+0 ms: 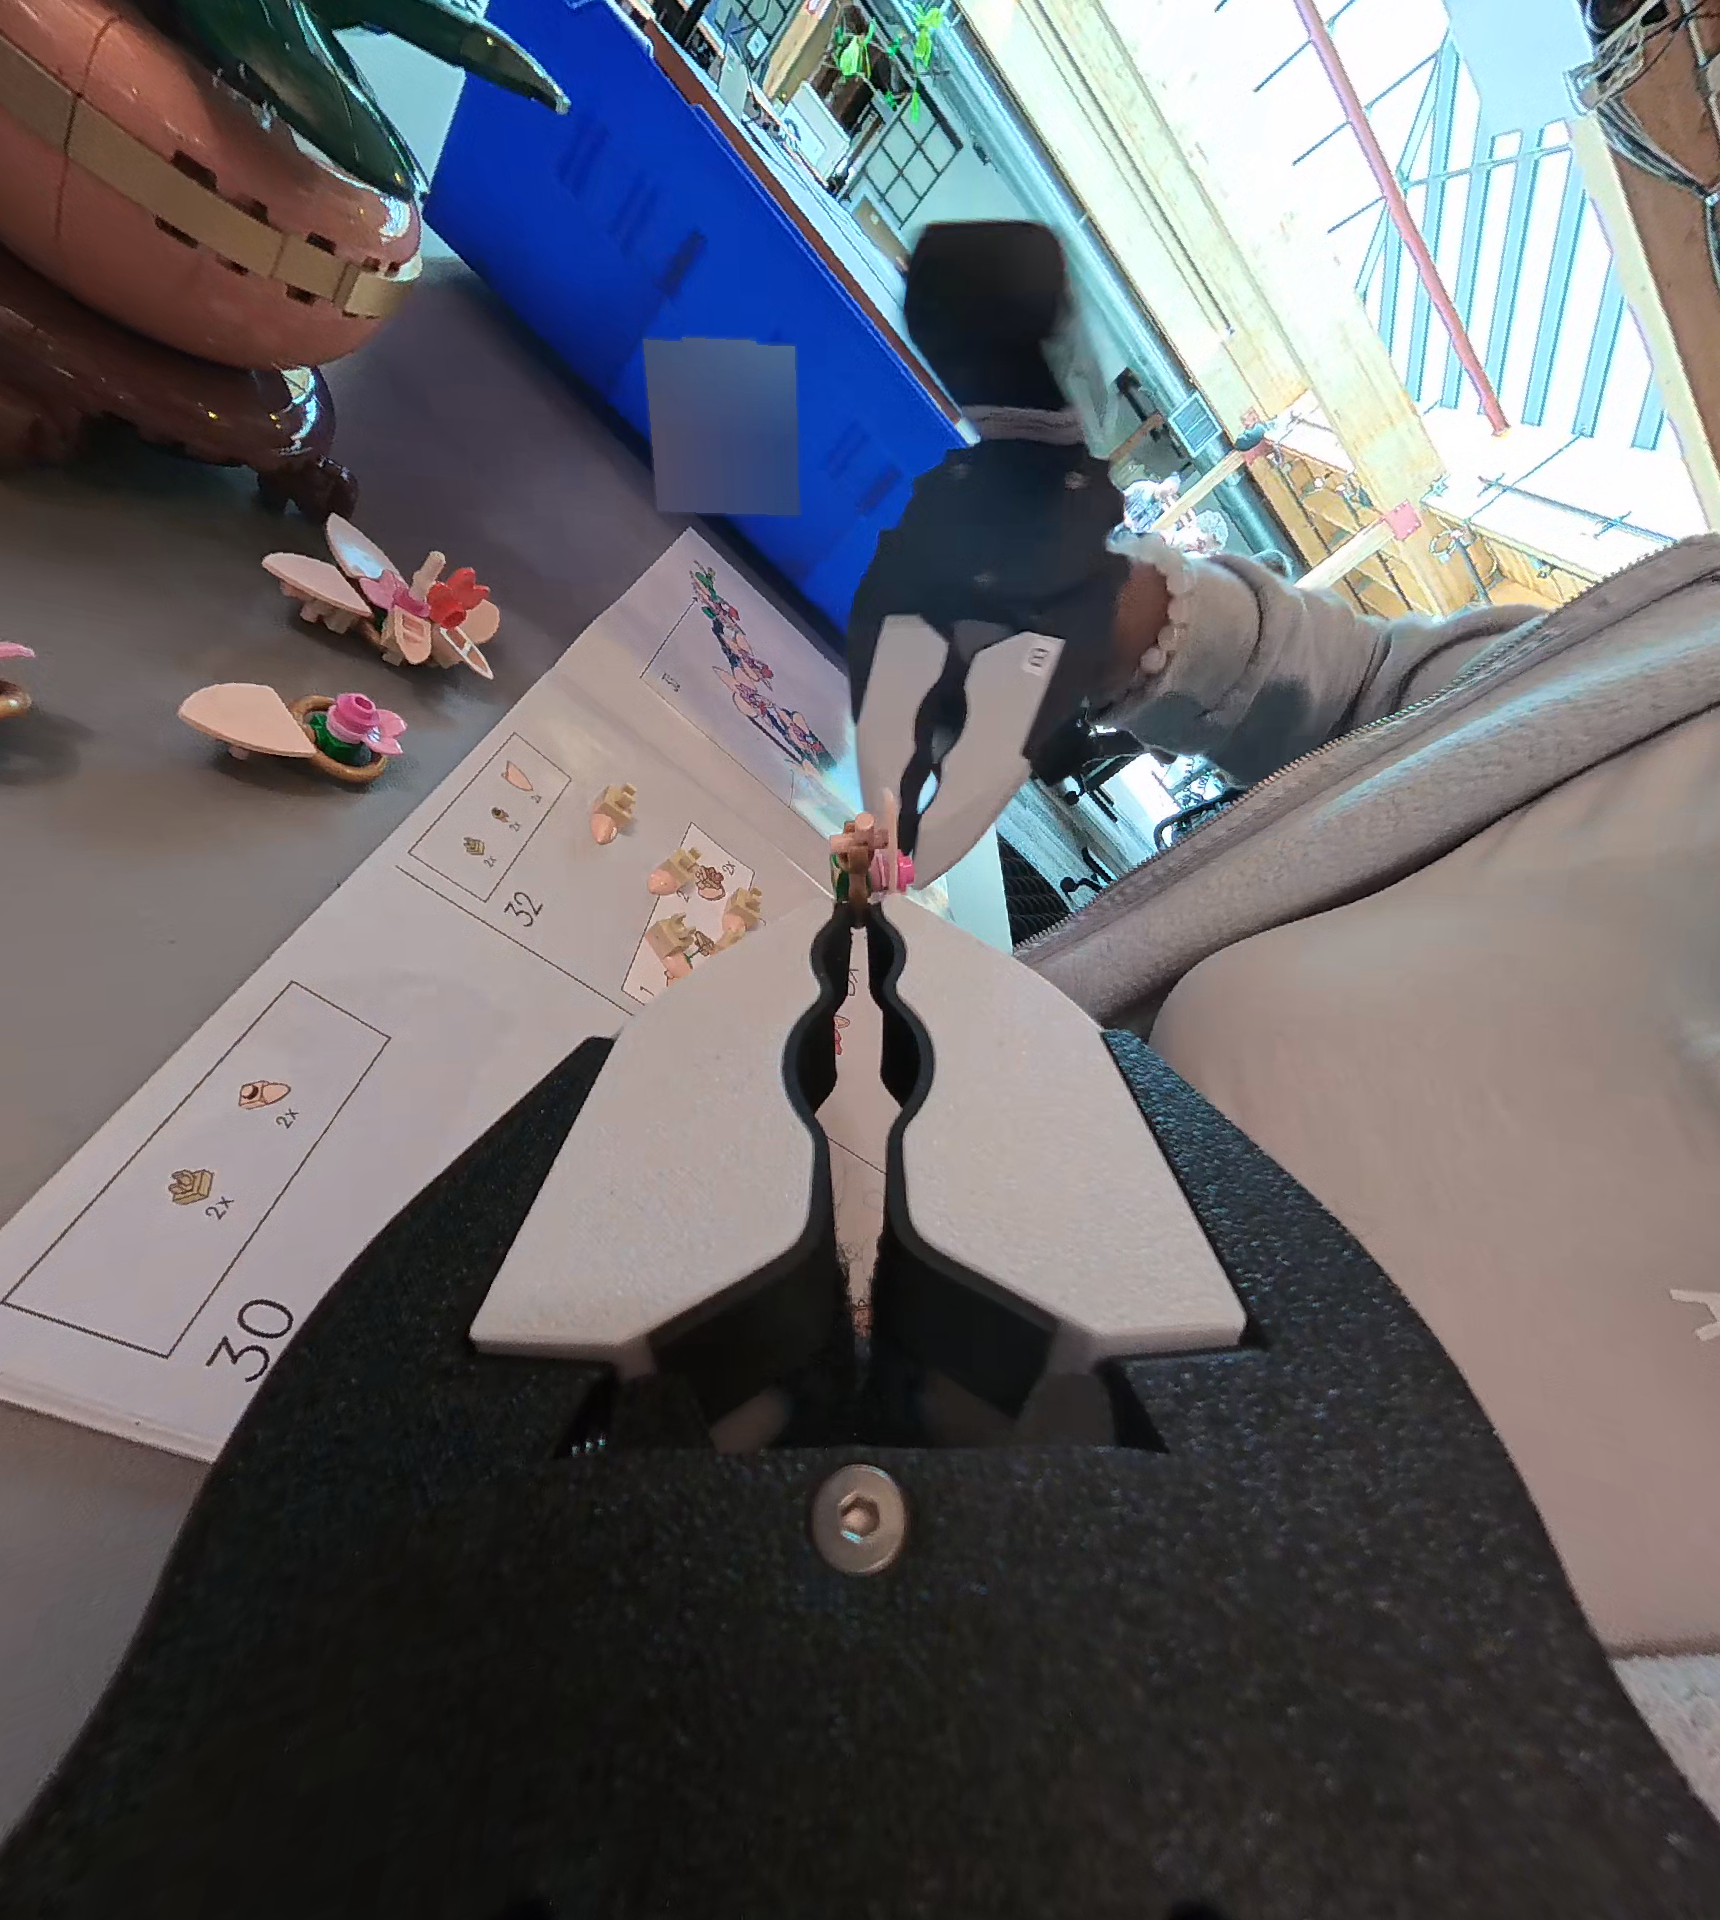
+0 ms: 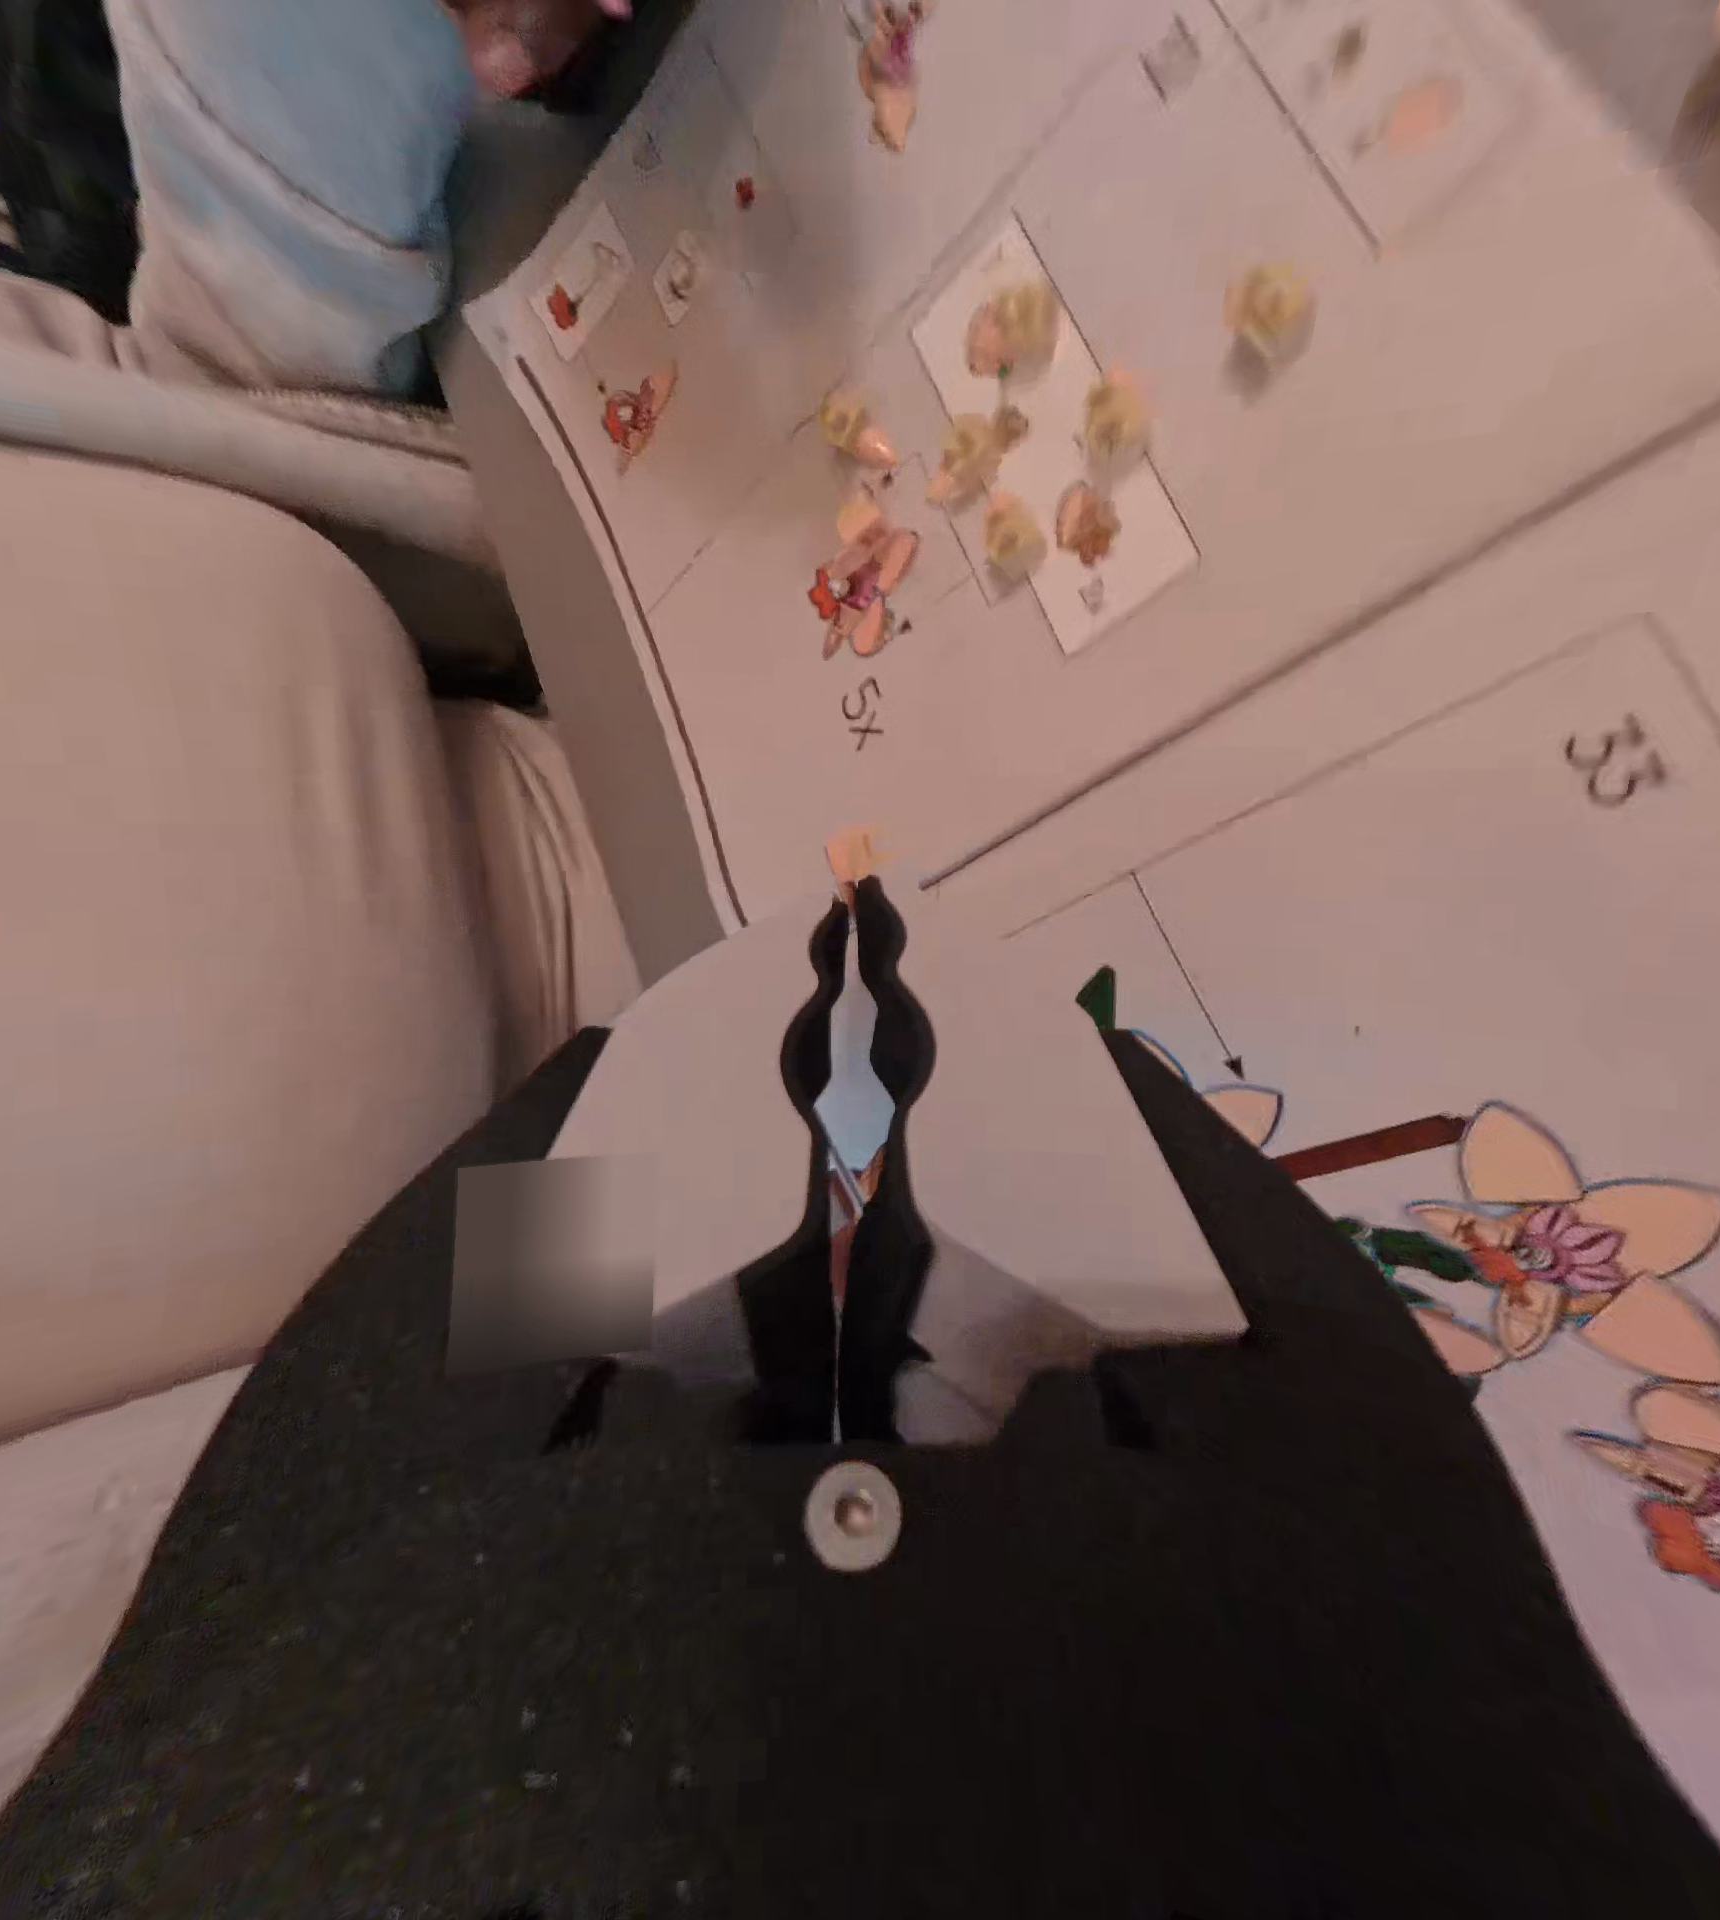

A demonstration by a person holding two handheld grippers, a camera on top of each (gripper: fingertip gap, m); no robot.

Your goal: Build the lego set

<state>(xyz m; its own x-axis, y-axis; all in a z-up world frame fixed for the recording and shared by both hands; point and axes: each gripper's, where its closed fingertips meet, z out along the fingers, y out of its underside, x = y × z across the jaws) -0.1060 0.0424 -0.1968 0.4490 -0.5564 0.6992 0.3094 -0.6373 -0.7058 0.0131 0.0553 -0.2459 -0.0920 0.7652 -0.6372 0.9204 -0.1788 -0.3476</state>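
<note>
The open booklet [image 1: 482, 1039] lies on the grey worktop [image 1: 108, 935], with the big brown-and-pink brick pot [image 1: 129, 229] and loose flower pieces [image 1: 388, 603] beyond its far edge and small tan-and-pink bits [image 1: 612, 812] on its page. Above the booklet's near edge, the left claw [image 1: 861, 906] is pinched on a tiny flower stem [image 1: 861, 862], light, stiff, easily snapped apart. The right claw [image 2: 856, 894] is pinched on a thin pale petal [image 2: 851, 850], best held by its edge, touching that stem.
</note>
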